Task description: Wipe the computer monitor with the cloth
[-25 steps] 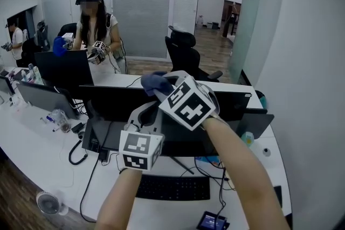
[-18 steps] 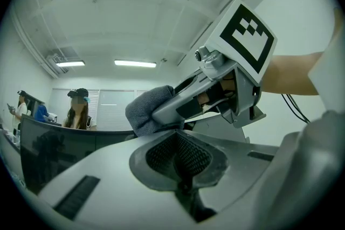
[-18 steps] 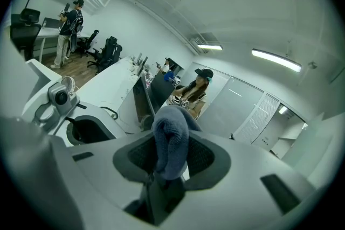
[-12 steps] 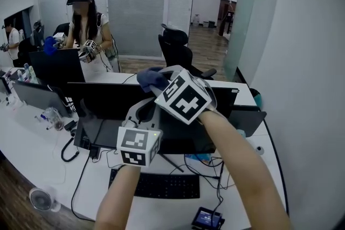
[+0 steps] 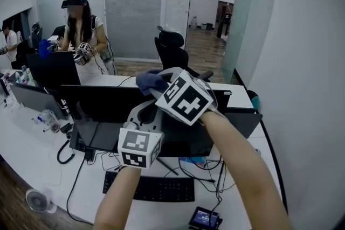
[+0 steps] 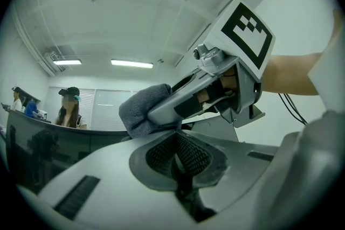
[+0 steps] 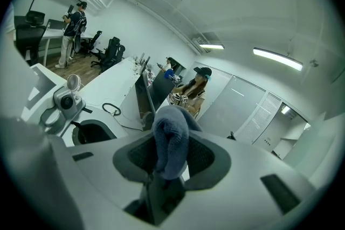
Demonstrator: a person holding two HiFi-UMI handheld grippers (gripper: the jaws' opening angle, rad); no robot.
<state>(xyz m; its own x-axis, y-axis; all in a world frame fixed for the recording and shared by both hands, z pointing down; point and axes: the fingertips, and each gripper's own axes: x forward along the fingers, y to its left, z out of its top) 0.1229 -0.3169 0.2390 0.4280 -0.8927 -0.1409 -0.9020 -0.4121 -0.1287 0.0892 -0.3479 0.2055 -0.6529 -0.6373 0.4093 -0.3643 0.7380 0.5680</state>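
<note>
Right gripper (image 5: pixel 157 90) pinches a bunched blue-grey cloth (image 7: pixel 170 137) at the wide black computer monitor's (image 5: pixel 102 104) top edge. Left gripper (image 6: pixel 179 161) jaws sit pressed together, empty.

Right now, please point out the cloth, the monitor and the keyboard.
cloth (image 7: pixel 171 140), right gripper view, the fold between the jaws.
monitor (image 5: pixel 102 104), head view, left part of the dark screen.
keyboard (image 5: pixel 151 189), head view, middle of the keys.

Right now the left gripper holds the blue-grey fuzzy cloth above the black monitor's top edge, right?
No: the right gripper holds the blue-grey fuzzy cloth above the black monitor's top edge, per the right gripper view. The left gripper is shut, empty.
</note>
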